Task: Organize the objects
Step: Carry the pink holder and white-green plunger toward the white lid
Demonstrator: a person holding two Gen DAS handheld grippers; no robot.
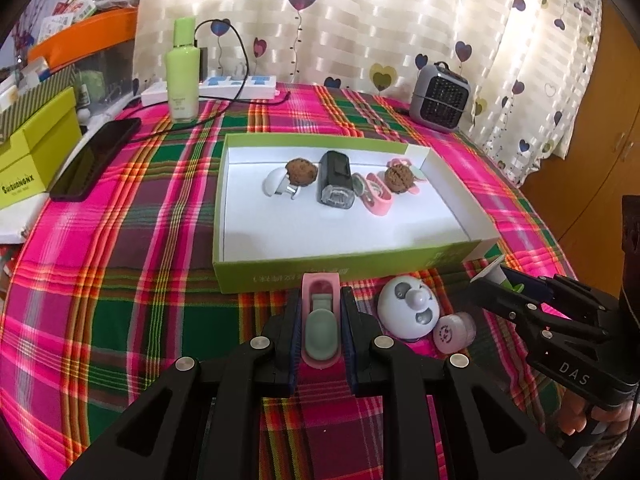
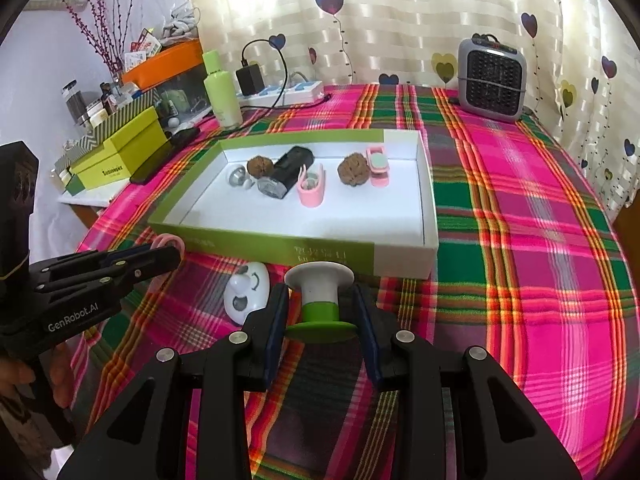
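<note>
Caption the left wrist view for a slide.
Left gripper clamps a pink-and-grey clip before the green box; right gripper alongside.

Lived-in room of a home.
Shown by heart-print curtains (image 2: 400, 20), plaid-covered table (image 2: 520, 220), small heater (image 2: 493, 77), lotion bottle (image 1: 183, 72), power strip (image 1: 224, 87), stacked boxes (image 2: 120, 152).

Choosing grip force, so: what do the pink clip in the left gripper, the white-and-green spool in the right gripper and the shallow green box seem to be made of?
Pink clip: looks like smooth moulded plastic, faint sheen. White-and-green spool: probably hard plastic, matte, even colour. Shallow green box: likely printed cardboard; thin folded walls, white inside.
</note>
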